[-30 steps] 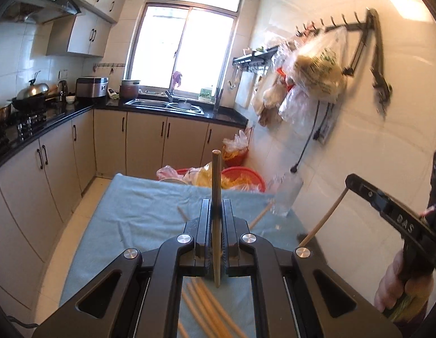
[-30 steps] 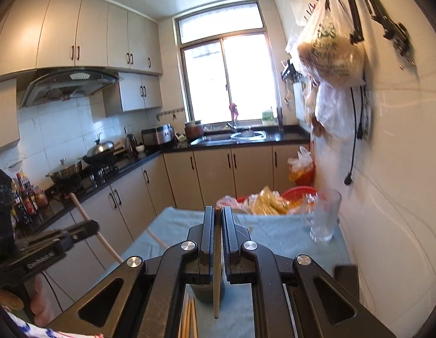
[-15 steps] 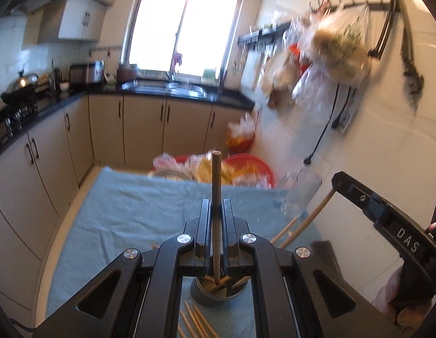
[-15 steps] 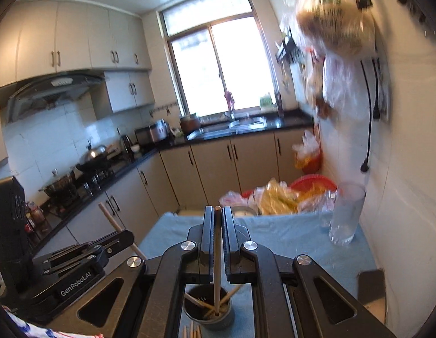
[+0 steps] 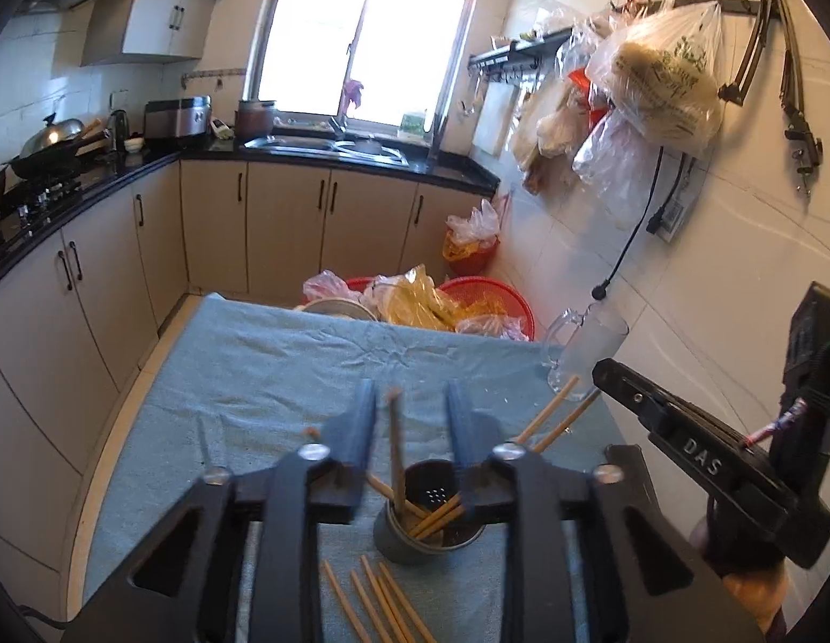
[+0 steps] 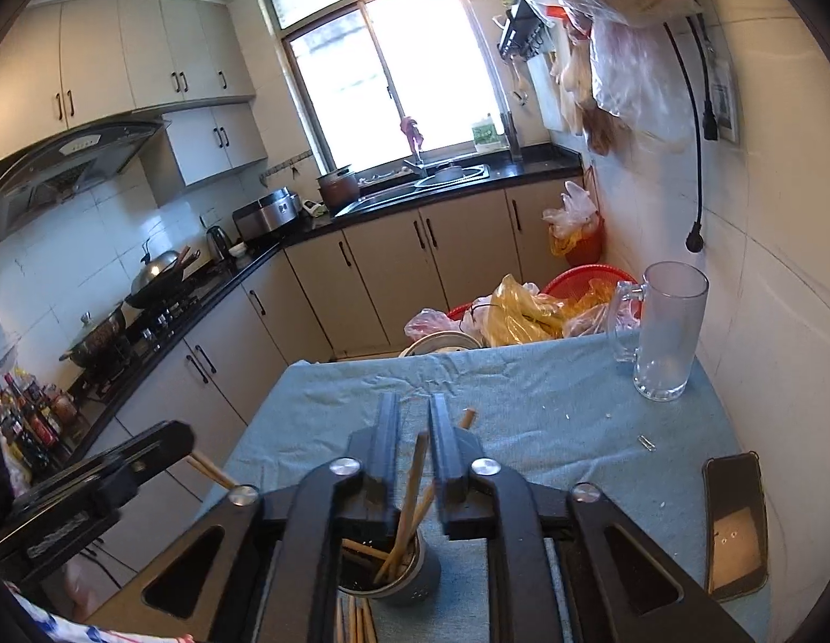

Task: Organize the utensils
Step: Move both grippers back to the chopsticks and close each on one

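Left gripper (image 5: pixel 409 412): jaws apart, gripping nothing | Right gripper (image 6: pixel 413 423): jaws apart | Chopsticks (image 5: pixel 396 455) leaning in grey holder (image 5: pixel 415 530), lower centre; loose chopsticks (image 5: pixel 372 605) on blue cloth (image 5: pixel 264 369) below

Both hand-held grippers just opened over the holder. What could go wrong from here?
1. The chopstick between the left hand-held gripper fingers stands steeply in the chopstick holder; lifting away carelessly may snag it.
2. The right hand-held gripper sits directly over leaning chopsticks; a bump might tip the small holder.
3. Loose chopsticks lie beside the holder and may roll.
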Demonstrator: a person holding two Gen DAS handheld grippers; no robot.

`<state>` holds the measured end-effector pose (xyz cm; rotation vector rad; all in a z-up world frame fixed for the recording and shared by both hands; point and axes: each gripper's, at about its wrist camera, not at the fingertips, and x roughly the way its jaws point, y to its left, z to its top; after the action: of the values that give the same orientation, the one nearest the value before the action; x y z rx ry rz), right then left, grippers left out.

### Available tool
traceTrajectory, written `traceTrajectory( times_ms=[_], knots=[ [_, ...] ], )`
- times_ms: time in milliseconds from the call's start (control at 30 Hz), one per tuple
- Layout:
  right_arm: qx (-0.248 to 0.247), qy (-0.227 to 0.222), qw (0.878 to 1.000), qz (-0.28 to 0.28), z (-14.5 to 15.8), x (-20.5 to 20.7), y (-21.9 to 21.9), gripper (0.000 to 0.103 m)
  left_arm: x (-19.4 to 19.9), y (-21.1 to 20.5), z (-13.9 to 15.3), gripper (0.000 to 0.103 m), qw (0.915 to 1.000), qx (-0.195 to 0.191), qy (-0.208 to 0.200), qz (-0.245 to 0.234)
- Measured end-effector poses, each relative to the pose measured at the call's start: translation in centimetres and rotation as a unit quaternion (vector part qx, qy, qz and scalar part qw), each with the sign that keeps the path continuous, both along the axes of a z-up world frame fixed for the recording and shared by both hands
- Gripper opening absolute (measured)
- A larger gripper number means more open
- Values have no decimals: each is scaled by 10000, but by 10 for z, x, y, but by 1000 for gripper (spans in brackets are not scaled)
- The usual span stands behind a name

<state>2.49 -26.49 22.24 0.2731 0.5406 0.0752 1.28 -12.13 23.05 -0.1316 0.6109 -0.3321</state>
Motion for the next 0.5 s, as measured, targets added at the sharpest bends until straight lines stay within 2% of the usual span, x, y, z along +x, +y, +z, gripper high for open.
traceTrajectory(
  times_ms=[333, 433, 500],
  knots=[
    [-199, -272, 9994, -77, 17, -50, -5, 39, -61, 37, 20, 40, 9993, -47, -377, 68],
    [-328, -215, 9992, -37, 7, -71, -5, 46, -84, 56, 16, 45, 9992, -55, -390, 116],
    [-385, 3, 9992, 39, -9, -81, -4, 48, -94, 67, 9, 48, 9993, -83, -329, 171]
  ],
)
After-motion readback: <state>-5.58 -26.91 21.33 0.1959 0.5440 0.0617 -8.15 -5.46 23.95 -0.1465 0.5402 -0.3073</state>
